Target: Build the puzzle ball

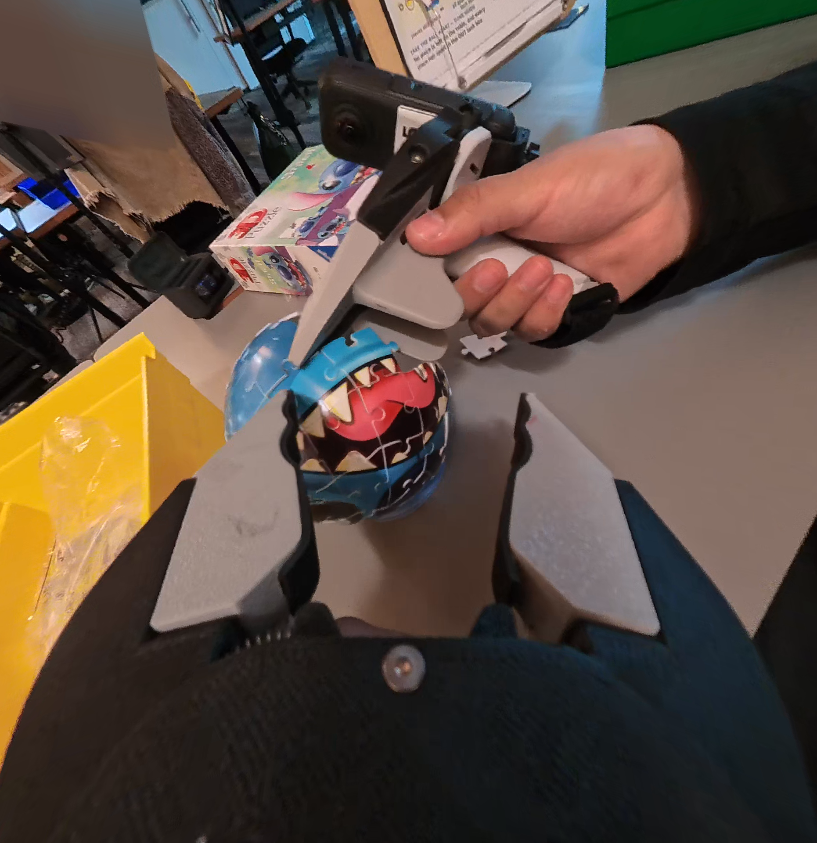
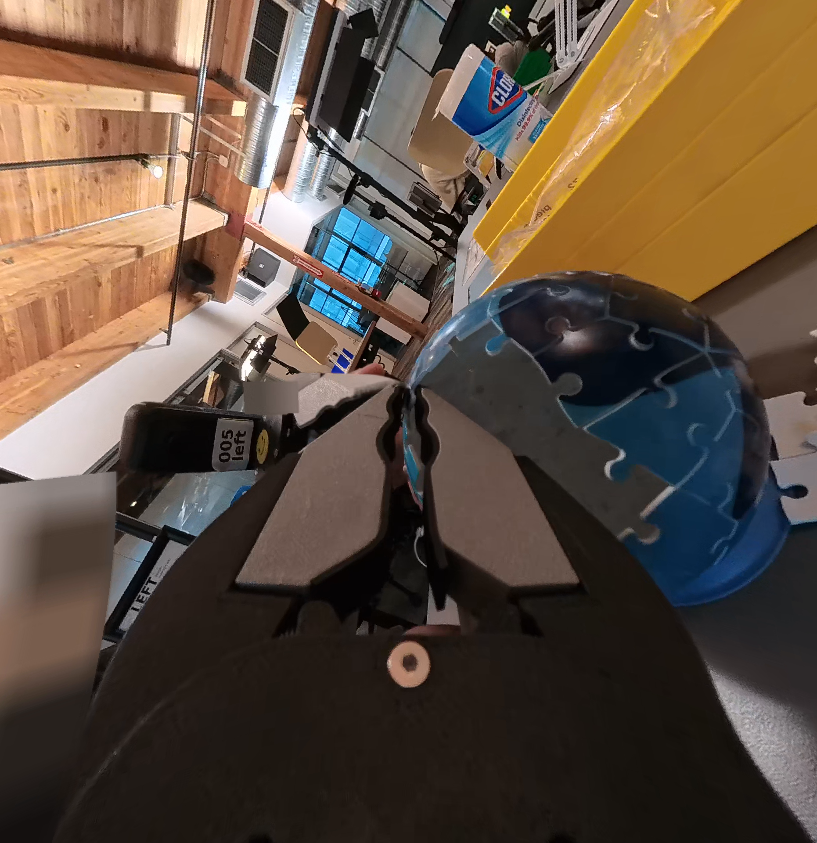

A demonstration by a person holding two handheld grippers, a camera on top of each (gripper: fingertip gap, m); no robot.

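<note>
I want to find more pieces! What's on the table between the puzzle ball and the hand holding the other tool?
One loose white puzzle piece lies on the grey table between the puzzle ball and the hand, seen in the left wrist view.

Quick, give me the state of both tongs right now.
Left tongs: open, one finger against the puzzle ball.
Right tongs: shut on a blue puzzle piece at the ball's top edge.

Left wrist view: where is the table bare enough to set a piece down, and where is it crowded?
Bare grey table lies right of the puzzle ball, below the loose white piece. Left is crowded: the yellow bin borders the ball, and the puzzle box sits behind it.
</note>
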